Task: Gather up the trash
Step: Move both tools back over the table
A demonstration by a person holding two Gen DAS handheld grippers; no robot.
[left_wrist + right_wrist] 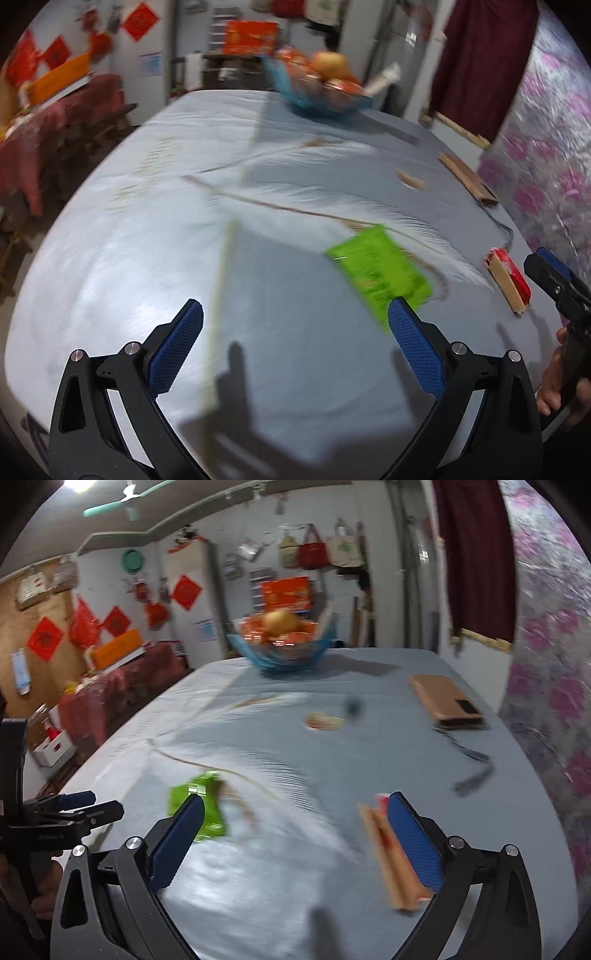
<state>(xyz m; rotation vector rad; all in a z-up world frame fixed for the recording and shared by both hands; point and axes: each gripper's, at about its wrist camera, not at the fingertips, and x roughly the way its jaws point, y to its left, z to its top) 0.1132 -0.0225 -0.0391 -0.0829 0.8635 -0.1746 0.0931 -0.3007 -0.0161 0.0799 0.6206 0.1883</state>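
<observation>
A green snack wrapper (pixel 380 273) lies crumpled on the pale blue tablecloth (pixel 147 258); its near corner is hidden behind one finger of my left gripper (pixel 295 314), which stands open over bare cloth. A flat red and brown box (pixel 508 280) lies further right. In the right wrist view, my right gripper (pixel 295 801) is open wide with nothing between its fingers. The red and brown box (pixel 384 853) lies just inside its right finger, and the green wrapper (pixel 199 805) lies behind its left finger. Each gripper shows at the edge of the other's view, held in a hand.
A blue bowl of fruit (pixel 284 650) stands at the far end of the table. A brown flat case (pixel 447 701) with a dark cable (pixel 472 771) lies at the right edge, and a small round scrap (pixel 324 722) lies mid-table. A floral curtain (pixel 546 686) hangs right; red-covered furniture (pixel 110 694) stands left.
</observation>
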